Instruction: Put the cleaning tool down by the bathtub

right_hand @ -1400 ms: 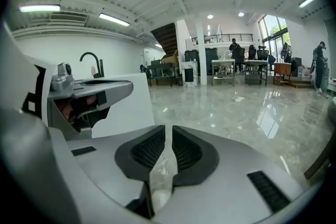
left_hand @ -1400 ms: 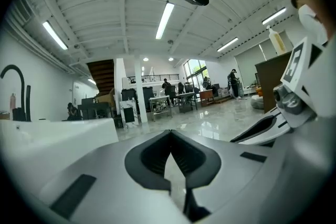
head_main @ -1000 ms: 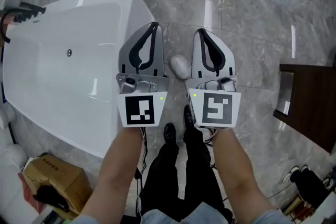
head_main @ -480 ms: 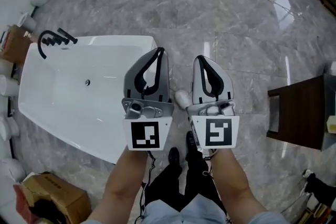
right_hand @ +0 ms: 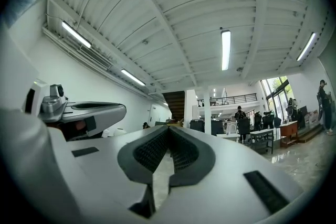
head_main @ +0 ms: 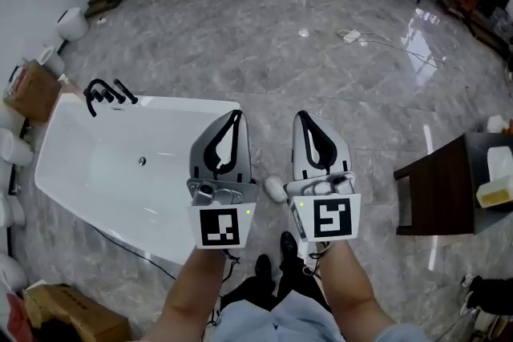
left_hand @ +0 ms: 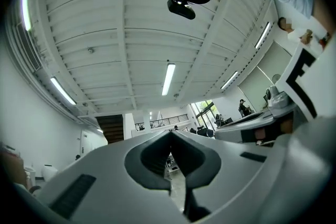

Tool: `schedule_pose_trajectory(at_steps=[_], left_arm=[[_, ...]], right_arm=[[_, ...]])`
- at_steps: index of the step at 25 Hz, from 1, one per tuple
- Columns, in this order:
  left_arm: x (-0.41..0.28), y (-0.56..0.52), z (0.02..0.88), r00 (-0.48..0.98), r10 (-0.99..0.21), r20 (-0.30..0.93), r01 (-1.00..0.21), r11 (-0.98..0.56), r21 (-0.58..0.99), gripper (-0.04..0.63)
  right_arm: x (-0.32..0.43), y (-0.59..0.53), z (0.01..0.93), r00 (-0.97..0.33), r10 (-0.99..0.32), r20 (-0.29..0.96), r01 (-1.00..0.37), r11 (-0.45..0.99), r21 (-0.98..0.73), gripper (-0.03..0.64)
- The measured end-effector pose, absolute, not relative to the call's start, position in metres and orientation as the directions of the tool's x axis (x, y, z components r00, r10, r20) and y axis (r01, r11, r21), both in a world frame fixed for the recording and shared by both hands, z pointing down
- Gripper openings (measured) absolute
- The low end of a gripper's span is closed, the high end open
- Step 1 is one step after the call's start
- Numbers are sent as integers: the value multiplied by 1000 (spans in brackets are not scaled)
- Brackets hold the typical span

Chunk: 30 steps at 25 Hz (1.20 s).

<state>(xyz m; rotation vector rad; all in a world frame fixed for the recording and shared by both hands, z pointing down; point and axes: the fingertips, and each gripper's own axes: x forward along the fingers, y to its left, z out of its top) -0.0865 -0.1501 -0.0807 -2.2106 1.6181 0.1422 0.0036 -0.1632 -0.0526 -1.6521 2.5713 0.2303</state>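
A white bathtub [head_main: 96, 164] stands on the grey marble floor at the left in the head view. A small white cleaning tool [head_main: 275, 188] lies on the floor just beside the tub's right end, seen between my two grippers and far below them. My left gripper [head_main: 234, 117] and right gripper [head_main: 304, 118] are held side by side in the air, pointing forward. Both are shut with nothing between the jaws. In the left gripper view the left gripper [left_hand: 170, 134] points up at the ceiling. The right gripper [right_hand: 169, 129] does the same in the right gripper view.
A black faucet [head_main: 105, 93] stands at the tub's far left end. A dark wooden table [head_main: 449, 188] is at the right, a cardboard box [head_main: 68, 318] at the lower left. White ceramic pieces [head_main: 72, 22] line the left wall. A cable [head_main: 377, 42] lies on the far floor.
Both grippers have risen together, still side by side and shut. The tub and the white tool now look smaller and lower, and more of the room's far side has come into view.
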Motion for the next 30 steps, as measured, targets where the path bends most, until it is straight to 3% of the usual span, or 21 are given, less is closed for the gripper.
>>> schedule_pose_trajectory(at_steps=[11, 30], left_arm=[[-109, -77, -131, 298, -890, -345, -948, -233, -218, 15], [-127, -14, -178, 261, -868, -422, -957, -175, -231, 15]], right_arm=[[-22, -88, -124, -416, -875, -248, -909, 390, 149, 12], [-13, -31, -155, -419, -873, -249, -905, 377, 198, 12]])
